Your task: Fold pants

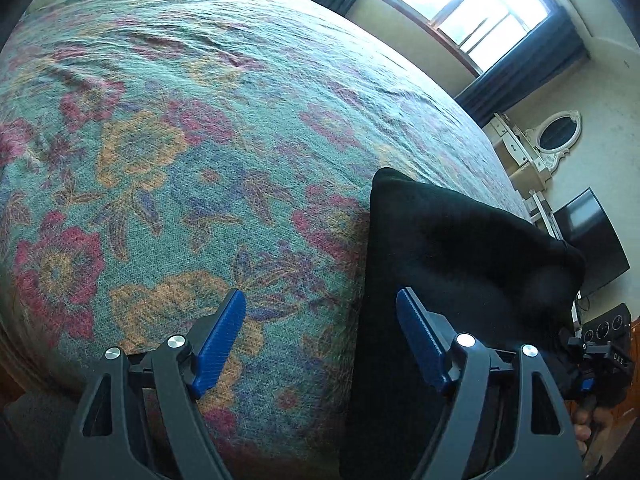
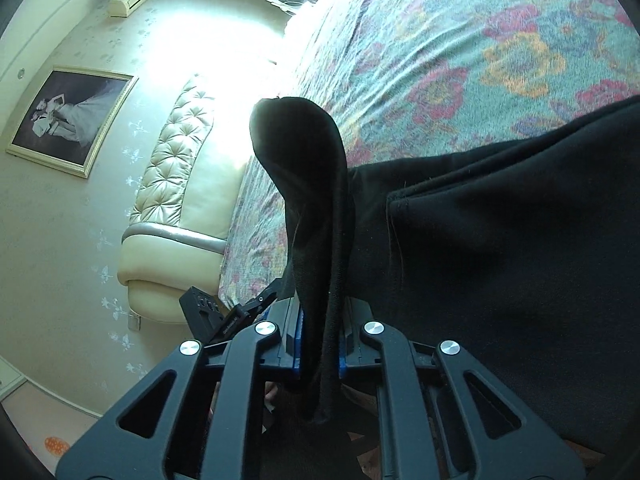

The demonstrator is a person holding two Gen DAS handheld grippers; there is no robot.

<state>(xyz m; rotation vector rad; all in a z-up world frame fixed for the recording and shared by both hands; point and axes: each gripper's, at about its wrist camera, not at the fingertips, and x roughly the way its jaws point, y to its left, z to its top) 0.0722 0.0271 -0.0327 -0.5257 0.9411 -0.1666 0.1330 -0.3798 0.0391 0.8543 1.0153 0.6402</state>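
Room: a bedroom with a window (image 1: 472, 4), a framed picture (image 2: 68, 120) on the wall and a padded headboard (image 2: 180, 176).
Surface: a bed (image 1: 168, 152) under a floral spread.
Pants: the black pants (image 1: 452, 256) lie at the bed's near edge, beside the left tool.
Left tool: the left tool (image 1: 320, 340) stands wide apart with nothing in it, over the spread next to the cloth.
Right tool: the right tool (image 2: 318, 344) is pinched tight on a raised flap of the pants.
Done: one edge is gripped and lifted; the bundle may already be folded once, though dark cloth hides its layers.
Left: carrying the flap over, laying it flat, smoothing.
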